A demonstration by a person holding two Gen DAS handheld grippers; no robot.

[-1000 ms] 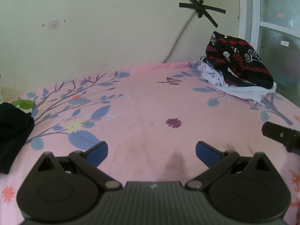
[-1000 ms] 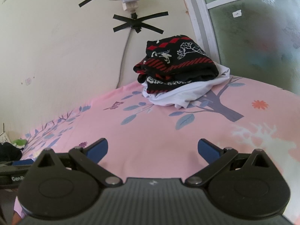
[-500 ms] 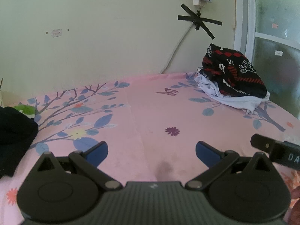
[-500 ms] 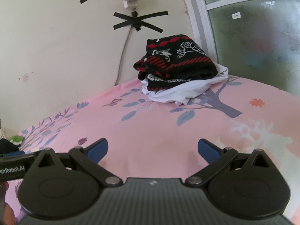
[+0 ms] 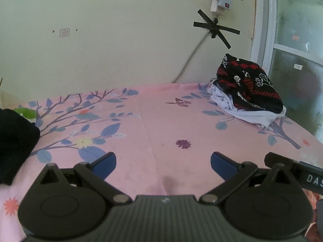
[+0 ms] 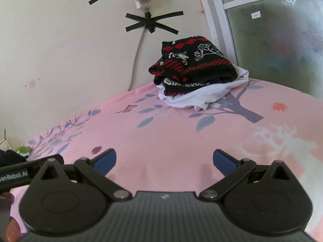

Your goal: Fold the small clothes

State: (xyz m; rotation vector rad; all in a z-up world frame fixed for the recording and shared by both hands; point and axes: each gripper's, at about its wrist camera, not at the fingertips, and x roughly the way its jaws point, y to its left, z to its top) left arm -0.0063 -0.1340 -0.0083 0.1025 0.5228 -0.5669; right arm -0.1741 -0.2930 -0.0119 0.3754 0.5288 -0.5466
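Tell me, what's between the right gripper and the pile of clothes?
Only bare pink bedsheet with printed leaves, between the open right gripper and the pile of clothes, in the right wrist view.

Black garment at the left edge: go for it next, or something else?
Probably yes: swing the left hand-held gripper left to the black garment. Both hand-held grippers are open and empty, the right too, and the folded stack already sits by the wall.

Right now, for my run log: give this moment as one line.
left gripper: open, empty | right gripper: open, empty | folded stack: far on sheet
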